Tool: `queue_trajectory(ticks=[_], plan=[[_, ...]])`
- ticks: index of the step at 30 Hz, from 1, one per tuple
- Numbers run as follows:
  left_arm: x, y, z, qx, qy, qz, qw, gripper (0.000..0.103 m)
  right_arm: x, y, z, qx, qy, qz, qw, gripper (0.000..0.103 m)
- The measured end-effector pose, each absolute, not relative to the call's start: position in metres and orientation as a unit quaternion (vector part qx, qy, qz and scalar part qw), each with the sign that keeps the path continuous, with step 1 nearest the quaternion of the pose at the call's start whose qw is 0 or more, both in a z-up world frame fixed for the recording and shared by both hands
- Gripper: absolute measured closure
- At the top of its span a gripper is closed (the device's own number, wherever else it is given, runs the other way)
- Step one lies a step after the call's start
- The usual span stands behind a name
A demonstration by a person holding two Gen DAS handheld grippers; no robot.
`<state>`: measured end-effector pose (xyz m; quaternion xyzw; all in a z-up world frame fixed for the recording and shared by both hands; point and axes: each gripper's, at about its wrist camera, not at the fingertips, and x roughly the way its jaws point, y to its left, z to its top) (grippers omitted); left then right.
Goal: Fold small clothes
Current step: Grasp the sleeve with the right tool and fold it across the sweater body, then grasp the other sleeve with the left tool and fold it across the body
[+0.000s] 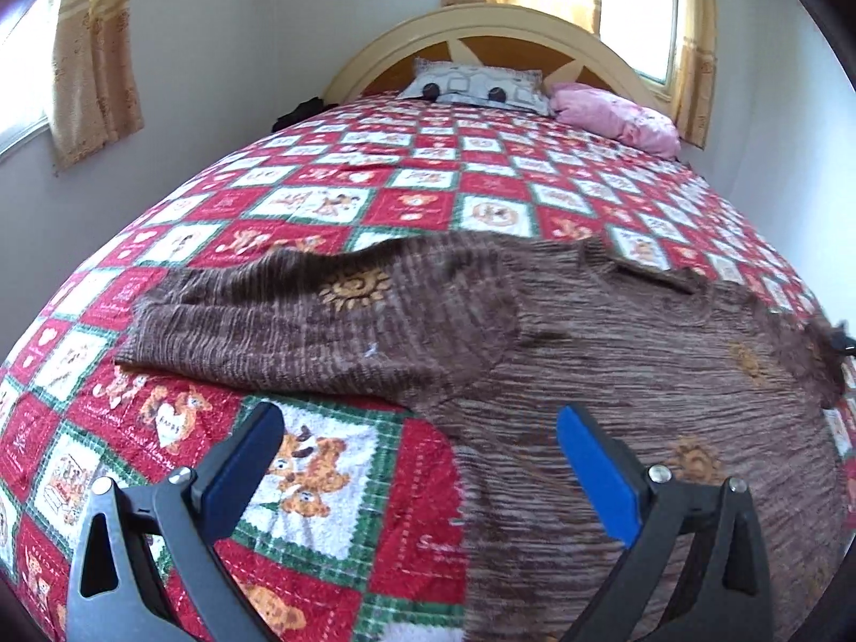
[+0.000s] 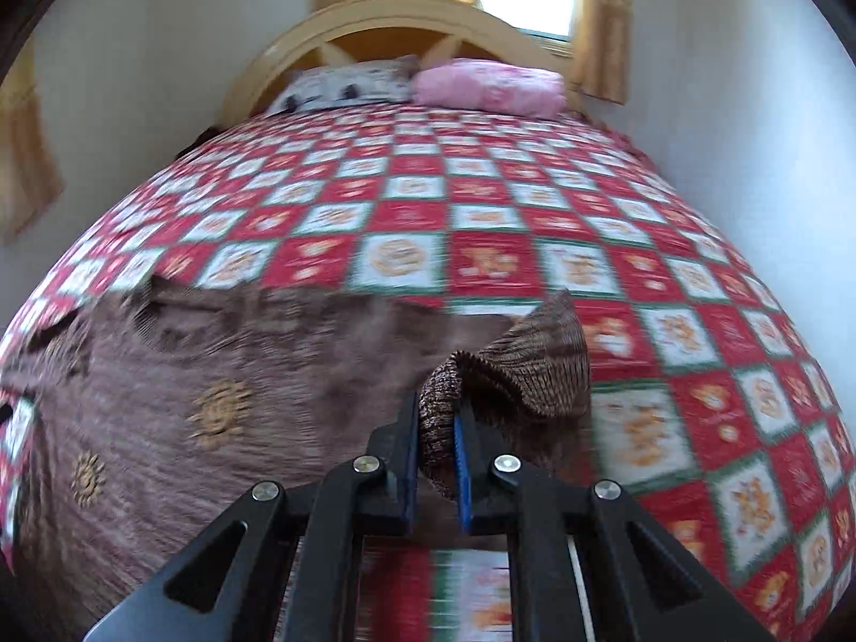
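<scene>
A brown knitted sweater (image 1: 562, 331) with tan sun motifs lies spread on the red, white and green checked bedspread (image 1: 342, 198). Its left sleeve (image 1: 257, 321) stretches out flat toward the left. My left gripper (image 1: 422, 428) hangs open just above the sweater's near left edge, with nothing between its blue pads. In the right wrist view the sweater (image 2: 214, 374) covers the left half, blurred by motion. My right gripper (image 2: 436, 428) is shut on the cuff of the right sleeve (image 2: 513, 369), which is lifted off the bedspread (image 2: 535, 246) and bunched above the fingers.
A grey patterned pillow (image 1: 476, 83) and a pink pillow (image 1: 615, 112) rest against the cream headboard (image 1: 481, 21) at the far end. Walls run close along both sides of the bed. Curtained windows (image 1: 636, 5) stand behind the headboard and on the left wall.
</scene>
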<state>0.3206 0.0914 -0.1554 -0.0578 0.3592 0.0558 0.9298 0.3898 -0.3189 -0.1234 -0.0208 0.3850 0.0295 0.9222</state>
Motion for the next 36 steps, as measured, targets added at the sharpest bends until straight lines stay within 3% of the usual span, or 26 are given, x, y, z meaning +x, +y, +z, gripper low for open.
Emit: queue_trajectory(ticks=[2, 3, 4, 6, 16, 19, 26, 31, 36], plan=[[0.318, 0.084, -0.147, -0.056, 0.356, 0.040, 0.932, 0.000, 0.391, -0.299, -0.135, -0.025, 0.398, 0.073, 0.914, 0.092], [0.318, 0.079, -0.144, -0.054, 0.356, 0.031, 0.932, 0.000, 0.390, -0.289, -0.140, -0.033, 0.400, 0.087, 0.912, 0.084], [0.318, 0.072, -0.140, -0.052, 0.358, 0.017, 0.932, 0.000, 0.387, -0.283, -0.145, -0.034, 0.403, 0.104, 0.908, 0.065], [0.318, 0.060, -0.134, -0.047, 0.363, -0.008, 0.931, 0.000, 0.374, -0.279, -0.148, -0.017, 0.401, 0.145, 0.904, 0.046], [0.331, -0.057, -0.117, 0.044, 0.347, -0.121, 0.929, 0.000, 0.286, -0.368, -0.140, -0.001, 0.345, -0.012, 0.939, 0.046], [0.341, -0.111, -0.117, 0.072, 0.352, -0.161, 0.919, 0.002, 0.270, -0.399, -0.147, 0.049, 0.329, -0.054, 0.942, 0.045], [0.368, -0.213, -0.131, 0.144, 0.346, -0.197, 0.906, 0.018, 0.253, -0.426, -0.154, 0.116, 0.285, -0.081, 0.948, 0.041], [0.395, -0.254, -0.155, 0.167, 0.373, -0.195, 0.892, 0.026, 0.244, -0.439, -0.151, 0.140, 0.265, -0.084, 0.950, 0.035], [0.418, -0.265, -0.171, 0.171, 0.394, -0.174, 0.886, 0.032, 0.247, -0.438, -0.152, 0.137, 0.273, -0.079, 0.949, 0.035]])
